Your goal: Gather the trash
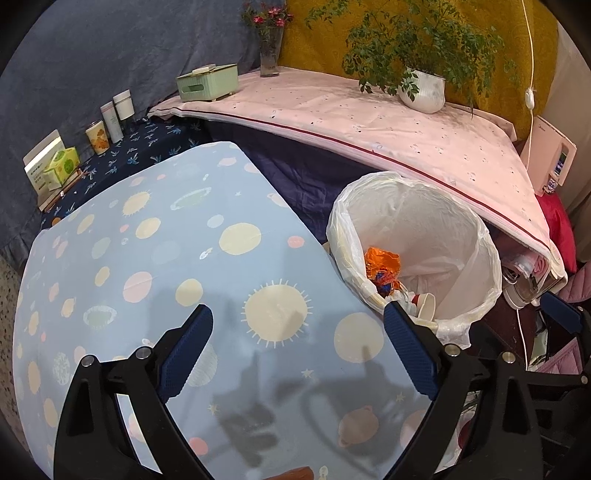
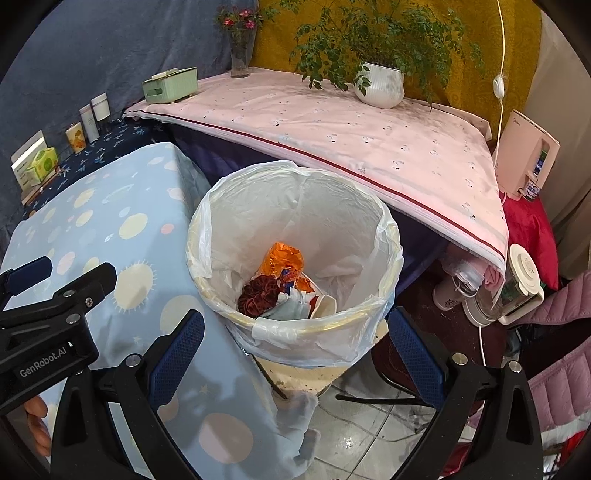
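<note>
both my grippers released, trash sitting in the bin

my right gripper (image 2: 295,343) hangs spread wide and empty above the lined trash bin (image 2: 388,236), where an orange wrapper (image 2: 282,258), a dark red crumpled piece (image 2: 258,293) and a paper cup (image 2: 325,304) lie; my left gripper (image 1: 298,343) is spread too, holding nothing, over the bare planet-print tablecloth (image 1: 147,240) just beside the bin

Tabletop (image 1: 147,258) under pale blue planet-print cloth; raised surface (image 2: 332,129) behind under pink cloth, bearing potted plant (image 2: 380,86), flower vase (image 2: 242,55) and green tissue box (image 2: 170,86). Backdrop: grey-blue drape (image 1: 110,55), mustard fabric (image 1: 461,22). Floor: glossy pale tiles (image 2: 362,435).
</note>
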A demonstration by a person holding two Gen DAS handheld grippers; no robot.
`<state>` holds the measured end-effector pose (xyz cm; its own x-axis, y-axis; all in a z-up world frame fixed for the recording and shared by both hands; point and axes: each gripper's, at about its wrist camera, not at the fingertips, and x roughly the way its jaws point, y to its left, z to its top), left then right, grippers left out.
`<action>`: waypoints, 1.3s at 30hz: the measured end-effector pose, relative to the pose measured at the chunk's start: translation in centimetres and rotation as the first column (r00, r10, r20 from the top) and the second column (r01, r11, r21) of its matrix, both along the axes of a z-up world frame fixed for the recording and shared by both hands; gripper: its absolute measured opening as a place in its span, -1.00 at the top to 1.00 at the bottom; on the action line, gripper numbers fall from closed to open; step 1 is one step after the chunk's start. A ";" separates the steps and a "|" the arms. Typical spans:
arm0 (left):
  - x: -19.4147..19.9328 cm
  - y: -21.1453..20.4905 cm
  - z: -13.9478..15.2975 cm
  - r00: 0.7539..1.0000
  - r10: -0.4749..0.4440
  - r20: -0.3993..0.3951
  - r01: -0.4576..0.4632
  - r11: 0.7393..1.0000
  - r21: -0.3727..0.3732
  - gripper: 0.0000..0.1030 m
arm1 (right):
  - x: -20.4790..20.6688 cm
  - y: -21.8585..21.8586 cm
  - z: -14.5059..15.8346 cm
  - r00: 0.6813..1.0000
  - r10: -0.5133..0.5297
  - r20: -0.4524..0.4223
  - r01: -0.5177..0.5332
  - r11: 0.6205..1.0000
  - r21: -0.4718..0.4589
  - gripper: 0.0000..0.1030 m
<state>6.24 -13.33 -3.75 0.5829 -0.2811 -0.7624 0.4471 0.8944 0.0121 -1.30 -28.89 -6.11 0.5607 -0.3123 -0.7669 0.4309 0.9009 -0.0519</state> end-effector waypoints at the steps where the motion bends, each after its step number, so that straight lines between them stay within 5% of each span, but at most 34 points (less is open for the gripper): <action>1: 0.0 -0.1 0.0 1.000 0.000 0.002 0.000 1.000 0.000 -0.73 | 0.0 0.0 0.0 1.000 -0.001 -0.001 0.001 1.000 -0.002 -0.87; 39: 0.1 0.0 -0.7 1.000 0.029 0.003 -0.029 0.999 0.034 -0.73 | -0.3 -0.7 -0.5 1.000 -0.011 -0.010 0.010 1.000 -0.007 -0.87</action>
